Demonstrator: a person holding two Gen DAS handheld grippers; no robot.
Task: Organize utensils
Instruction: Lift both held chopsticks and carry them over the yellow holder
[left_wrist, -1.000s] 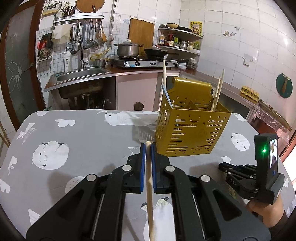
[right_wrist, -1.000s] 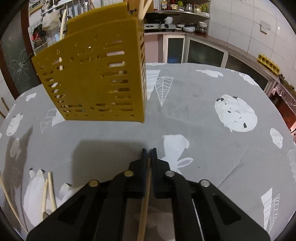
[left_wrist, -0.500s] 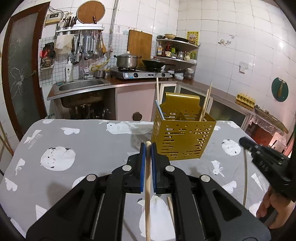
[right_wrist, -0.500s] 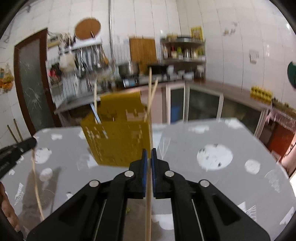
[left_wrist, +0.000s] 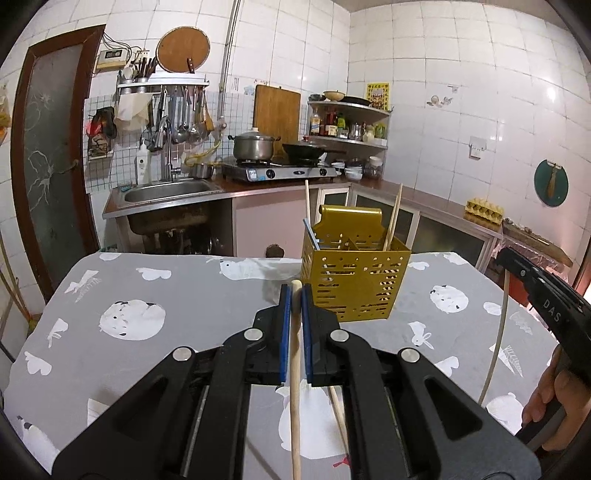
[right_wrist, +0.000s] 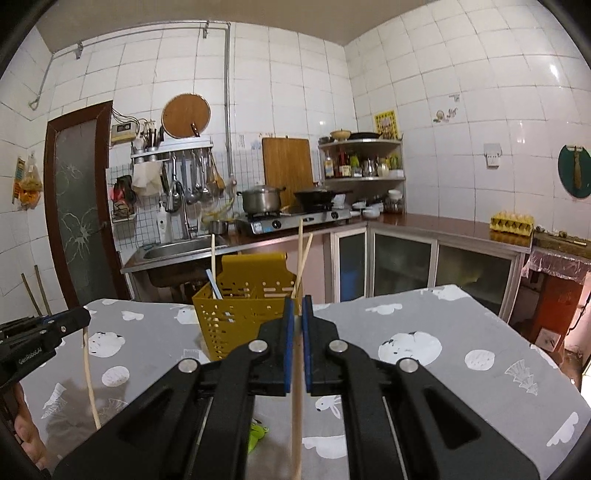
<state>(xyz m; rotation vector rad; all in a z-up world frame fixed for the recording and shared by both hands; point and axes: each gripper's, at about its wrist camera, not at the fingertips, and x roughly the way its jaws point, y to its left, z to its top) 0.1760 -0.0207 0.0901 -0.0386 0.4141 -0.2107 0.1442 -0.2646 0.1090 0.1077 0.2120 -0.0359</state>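
Perforated yellow utensil holder (left_wrist: 354, 280) upright on table, chopsticks (left_wrist: 392, 217) leaning inside
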